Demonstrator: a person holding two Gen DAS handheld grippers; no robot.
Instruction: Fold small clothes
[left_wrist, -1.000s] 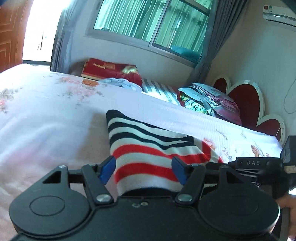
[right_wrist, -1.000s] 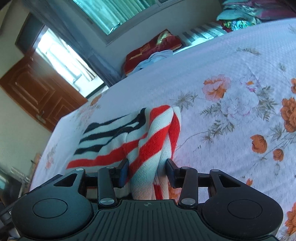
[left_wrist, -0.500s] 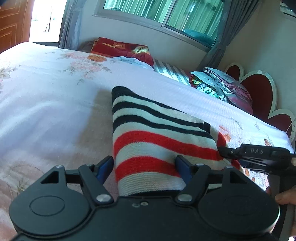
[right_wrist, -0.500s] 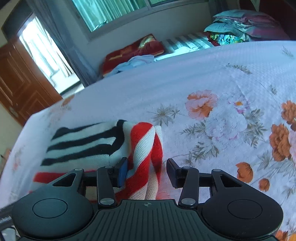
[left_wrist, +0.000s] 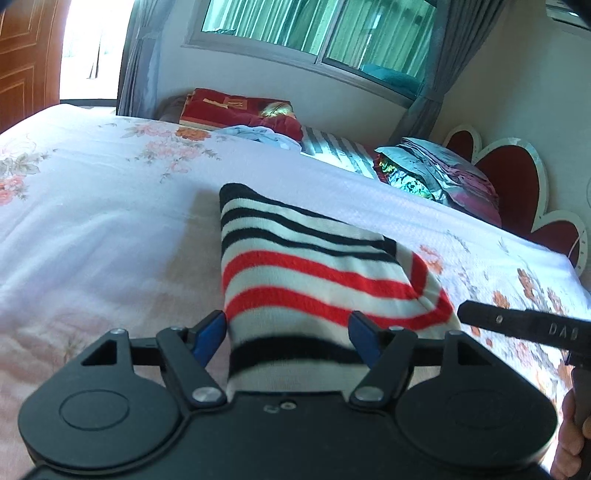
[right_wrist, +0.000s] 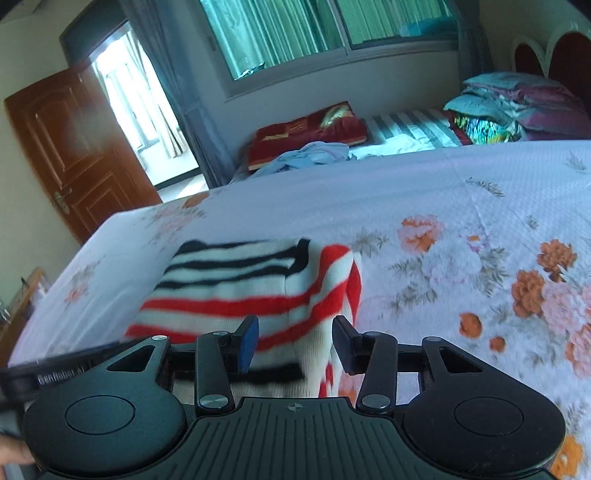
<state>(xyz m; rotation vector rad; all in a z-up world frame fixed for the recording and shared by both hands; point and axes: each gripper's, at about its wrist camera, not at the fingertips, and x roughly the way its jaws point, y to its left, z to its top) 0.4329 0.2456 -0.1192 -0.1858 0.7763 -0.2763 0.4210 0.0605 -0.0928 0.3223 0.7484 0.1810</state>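
Striped knit top folded on a flowery bed, with two black tongs at its near edge.

The pink bed (left_wrist: 92, 236) with flower prints fills most of both views, and a big window (right_wrist: 332, 33) and a brown door (right_wrist: 74, 147) are behind it. The striped top (left_wrist: 314, 273) lies folded on the bed, with black, white and red bands. The left tongs (left_wrist: 288, 332) have just been moving their jaws a little; now they stand open, one blue pad on each side of the top's near edge, not squeezing it. The right tongs (right_wrist: 293, 341) are half open around the top's right corner, and the pads look loose on the cloth.
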